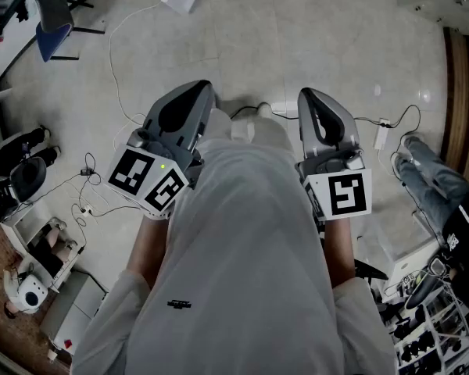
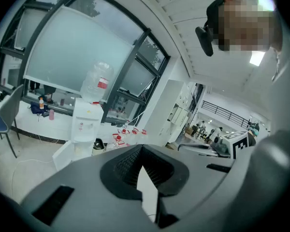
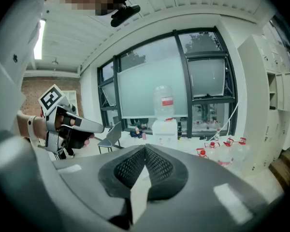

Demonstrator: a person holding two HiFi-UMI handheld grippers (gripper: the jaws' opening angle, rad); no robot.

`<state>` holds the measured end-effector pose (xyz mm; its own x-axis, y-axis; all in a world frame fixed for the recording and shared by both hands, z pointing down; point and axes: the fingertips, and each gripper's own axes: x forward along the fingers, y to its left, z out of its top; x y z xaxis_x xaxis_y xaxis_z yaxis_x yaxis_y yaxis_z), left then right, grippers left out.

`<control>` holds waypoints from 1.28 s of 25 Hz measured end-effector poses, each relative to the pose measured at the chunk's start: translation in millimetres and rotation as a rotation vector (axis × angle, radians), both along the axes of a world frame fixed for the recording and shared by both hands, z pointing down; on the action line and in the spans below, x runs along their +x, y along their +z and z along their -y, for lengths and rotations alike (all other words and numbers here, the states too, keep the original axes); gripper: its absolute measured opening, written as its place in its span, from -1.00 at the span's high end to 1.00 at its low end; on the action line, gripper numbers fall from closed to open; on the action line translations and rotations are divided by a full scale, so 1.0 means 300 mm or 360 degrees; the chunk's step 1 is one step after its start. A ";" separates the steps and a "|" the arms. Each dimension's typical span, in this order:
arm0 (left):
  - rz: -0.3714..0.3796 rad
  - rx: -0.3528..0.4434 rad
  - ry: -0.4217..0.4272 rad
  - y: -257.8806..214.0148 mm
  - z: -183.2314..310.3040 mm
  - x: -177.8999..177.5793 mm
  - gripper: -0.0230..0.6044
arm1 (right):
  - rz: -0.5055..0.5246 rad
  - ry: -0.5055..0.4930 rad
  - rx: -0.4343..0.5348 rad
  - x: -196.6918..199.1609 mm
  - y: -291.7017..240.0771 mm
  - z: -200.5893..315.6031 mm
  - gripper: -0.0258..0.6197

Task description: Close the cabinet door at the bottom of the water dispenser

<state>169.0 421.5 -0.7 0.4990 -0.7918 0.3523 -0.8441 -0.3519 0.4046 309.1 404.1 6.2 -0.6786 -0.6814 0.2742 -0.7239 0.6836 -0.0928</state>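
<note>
The white water dispenser with a clear bottle on top stands far off by the window wall. Its bottom cabinet door hangs open to the left. In the right gripper view the dispenser shows too, its base hidden behind the gripper body. My left gripper is shut and empty, well short of the dispenser. My right gripper is also shut with nothing in it. In the head view both are held side by side at waist height, the left gripper and the right gripper.
Cables trail over the tiled floor. A blue chair stands left of the dispenser, and several red-capped water jugs sit to its right. White cabinets line the right wall. A person's legs are at my right.
</note>
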 end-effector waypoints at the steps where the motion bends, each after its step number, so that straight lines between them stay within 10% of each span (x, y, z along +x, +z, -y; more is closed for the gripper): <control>1: 0.0008 -0.0010 -0.0008 -0.008 -0.029 0.005 0.92 | 0.0009 -0.0012 0.0007 0.002 -0.020 -0.029 0.89; 11: -0.0016 0.0030 -0.0102 -0.064 -0.145 -0.044 0.92 | 0.0134 -0.0087 -0.0002 -0.046 -0.074 -0.103 0.89; 19: -0.0067 0.0051 -0.0243 -0.095 -0.215 -0.354 0.92 | 0.0127 -0.0230 -0.0003 -0.362 -0.118 -0.135 0.89; 32: -0.0116 0.0078 -0.0139 -0.071 -0.191 -0.695 0.92 | 0.0292 0.0152 -0.0054 -0.570 -0.100 -0.080 0.89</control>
